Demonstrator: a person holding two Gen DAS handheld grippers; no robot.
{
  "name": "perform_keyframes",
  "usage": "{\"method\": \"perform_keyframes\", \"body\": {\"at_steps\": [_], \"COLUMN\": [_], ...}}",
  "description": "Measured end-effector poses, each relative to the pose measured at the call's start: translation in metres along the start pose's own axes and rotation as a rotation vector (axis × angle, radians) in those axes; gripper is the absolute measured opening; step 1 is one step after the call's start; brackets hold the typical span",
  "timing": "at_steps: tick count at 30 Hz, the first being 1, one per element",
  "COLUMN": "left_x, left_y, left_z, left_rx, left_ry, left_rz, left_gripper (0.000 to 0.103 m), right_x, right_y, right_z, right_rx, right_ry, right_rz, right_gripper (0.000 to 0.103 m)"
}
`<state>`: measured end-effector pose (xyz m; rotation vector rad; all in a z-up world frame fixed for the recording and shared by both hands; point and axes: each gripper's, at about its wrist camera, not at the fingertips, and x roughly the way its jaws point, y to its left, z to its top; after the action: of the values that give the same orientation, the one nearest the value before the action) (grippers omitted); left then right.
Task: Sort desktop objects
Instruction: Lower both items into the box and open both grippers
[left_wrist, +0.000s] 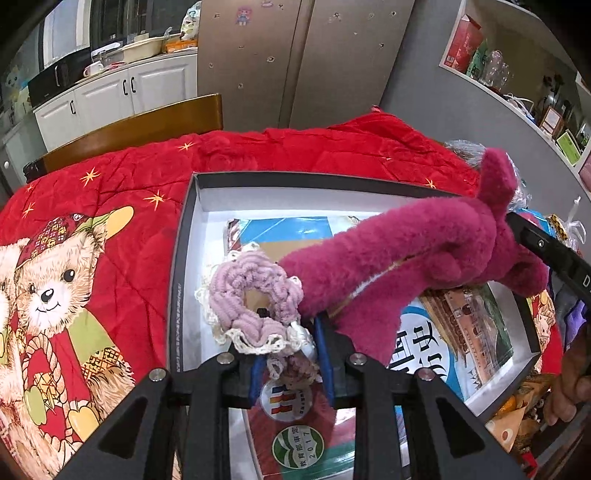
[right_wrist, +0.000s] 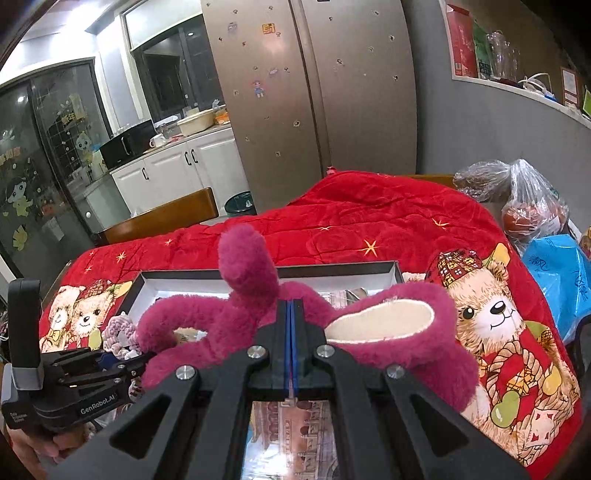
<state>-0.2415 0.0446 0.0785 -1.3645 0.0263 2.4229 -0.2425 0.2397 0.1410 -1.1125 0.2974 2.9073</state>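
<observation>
Scrunchie, mauve chenille ring w/ cream crochet-lace edge (left_wrist: 255, 302): clamped at its near rim by left gripper (left_wrist: 291, 354), blue pads nipping a fold of the fabric. It hangs just over the box interior, above the books. Judged v. light, fully soft, no fragility; grip on the bunched edge looks fine, lace trim could snag on a pad so release needs a clean opening.

Right gripper (right_wrist: 291, 332): jaws pressed together, blue pads meeting, pinching a thin bit of magenta plush toy w/ long floppy limbs (right_wrist: 251, 295). Which part is nipped I can't tell, prob. a seam or fold near the body. Toy is dense fuzzy pile, limp, drapes across the box; one limb sticks up, a cream-lined ear or foot (right_wrist: 380, 321) flops to the right in the right wrist view. Judged light but bulky, swings when carried; a hold nearer the body mass would steady it.

Below both: shallow rectangular card box, dark rim, white inside (left_wrist: 184, 236), holding glossy paperback books (left_wrist: 443, 332), flat, stiff, slick covers. Box sits on quilted red satin-look blanket w/ teddy-bear print (left_wrist: 110, 192), soft and rumpled, so the box may rock if pushed. Plastic bags (right_wrist: 532, 206) beyond the blanket's right edge, crinkly, well apart.
</observation>
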Motion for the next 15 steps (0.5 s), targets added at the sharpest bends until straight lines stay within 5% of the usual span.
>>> {"method": "perform_keyframes", "body": {"at_steps": [8, 10, 12, 13, 15], "left_x": [0.001, 0.0, -0.002, -0.001, -0.002], "left_y": [0.003, 0.005, 0.004, 0.004, 0.0], "left_z": [0.001, 0.002, 0.002, 0.003, 0.003], "left_rx": [-0.02, -0.032, -0.031, -0.025, -0.009], "left_ry": [0.014, 0.012, 0.007, 0.008, 0.007], "left_rz": [0.021, 0.034, 0.032, 0.035, 0.062], "left_gripper": [0.043, 0.05, 0.057, 0.059, 0.061], "right_x": [-0.002, -0.004, -0.007, -0.01, -0.018], "right_y": [-0.002, -0.003, -0.003, -0.002, 0.004], "right_z": [0.001, 0.003, 0.005, 0.005, 0.006], "right_rx": [0.016, 0.017, 0.02, 0.018, -0.011], "right_ry": [-0.001, 0.003, -0.005, -0.026, -0.064], "right_rz": [0.0, -0.023, 0.006, 0.005, -0.05], "right_gripper": [0.004, 0.026, 0.089, 0.101, 0.102]}}
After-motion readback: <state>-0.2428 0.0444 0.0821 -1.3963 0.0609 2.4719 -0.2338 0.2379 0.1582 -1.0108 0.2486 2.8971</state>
